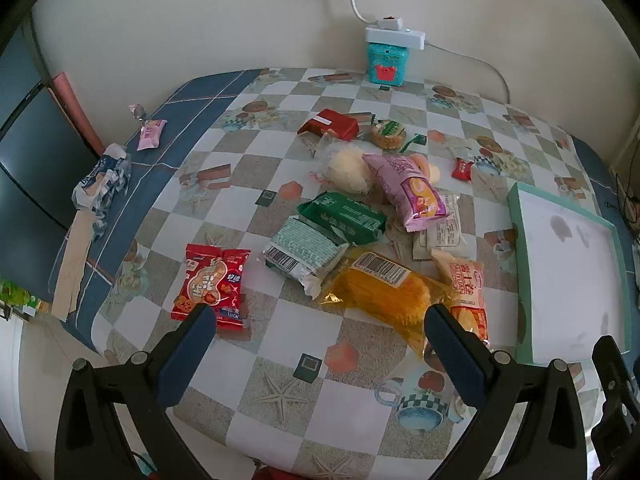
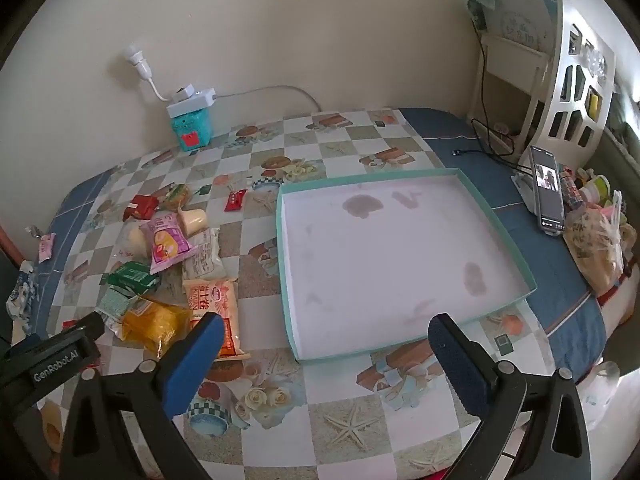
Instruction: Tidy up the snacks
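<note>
Several snack packets lie in a heap on the checked tablecloth [image 1: 280, 364]: a red packet [image 1: 212, 286], a yellow bag [image 1: 384, 292], a green packet [image 1: 344, 218], a pink bag [image 1: 408, 190] and an orange-and-white packet [image 1: 466, 292]. My left gripper [image 1: 320, 320] hangs open above the near side of the heap, holding nothing. A shallow teal-rimmed box [image 2: 496, 226] with a white, stained floor sits to the right of the heap [image 2: 172, 272]. In the right wrist view my right gripper [image 2: 326, 328] is open above the box's near edge, with nothing between its fingers.
A teal tin [image 1: 387, 62] under a white power strip stands at the wall. A pink sweet [image 1: 151, 134] and crumpled wrappers [image 1: 102, 182] lie at the table's left edge. A phone on a stand [image 2: 546, 190], cables and a filled plastic bag [image 2: 596, 248] crowd the right edge.
</note>
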`<move>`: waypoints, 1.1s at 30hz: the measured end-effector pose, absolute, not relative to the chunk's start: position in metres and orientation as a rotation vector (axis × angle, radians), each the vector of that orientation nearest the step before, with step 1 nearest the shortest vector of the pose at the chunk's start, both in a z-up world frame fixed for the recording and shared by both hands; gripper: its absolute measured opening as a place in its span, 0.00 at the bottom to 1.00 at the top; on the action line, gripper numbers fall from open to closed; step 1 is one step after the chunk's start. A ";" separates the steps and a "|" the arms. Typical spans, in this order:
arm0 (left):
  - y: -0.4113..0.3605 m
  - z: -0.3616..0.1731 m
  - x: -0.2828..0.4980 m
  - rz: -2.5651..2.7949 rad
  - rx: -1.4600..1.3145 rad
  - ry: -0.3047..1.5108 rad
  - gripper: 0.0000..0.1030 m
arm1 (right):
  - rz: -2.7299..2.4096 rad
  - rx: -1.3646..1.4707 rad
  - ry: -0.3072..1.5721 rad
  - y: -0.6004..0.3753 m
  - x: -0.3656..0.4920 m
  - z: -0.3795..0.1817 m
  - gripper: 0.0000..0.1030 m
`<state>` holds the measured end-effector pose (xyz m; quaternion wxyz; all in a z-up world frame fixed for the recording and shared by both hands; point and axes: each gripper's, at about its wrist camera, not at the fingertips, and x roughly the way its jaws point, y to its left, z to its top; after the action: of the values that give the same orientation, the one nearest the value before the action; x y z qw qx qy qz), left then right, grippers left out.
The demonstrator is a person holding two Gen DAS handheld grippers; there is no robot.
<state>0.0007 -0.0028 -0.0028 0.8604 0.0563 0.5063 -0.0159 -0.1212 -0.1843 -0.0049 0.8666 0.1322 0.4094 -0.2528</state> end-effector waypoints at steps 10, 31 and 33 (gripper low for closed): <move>0.000 -0.004 0.002 -0.025 0.110 1.074 1.00 | -0.544 0.276 0.852 -0.187 -0.123 -0.003 1.00; 0.002 -0.010 0.006 -0.012 0.099 1.107 1.00 | -0.552 0.280 0.847 -0.189 -0.124 -0.003 1.00; 0.002 -0.010 0.006 -0.012 0.099 1.109 1.00 | -0.552 0.280 0.847 -0.189 -0.124 -0.003 1.00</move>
<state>0.0059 0.0021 -0.0104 0.8491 0.0469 0.5262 -0.0057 -0.1240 -0.1890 -0.0026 0.8656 0.1336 0.4043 -0.2636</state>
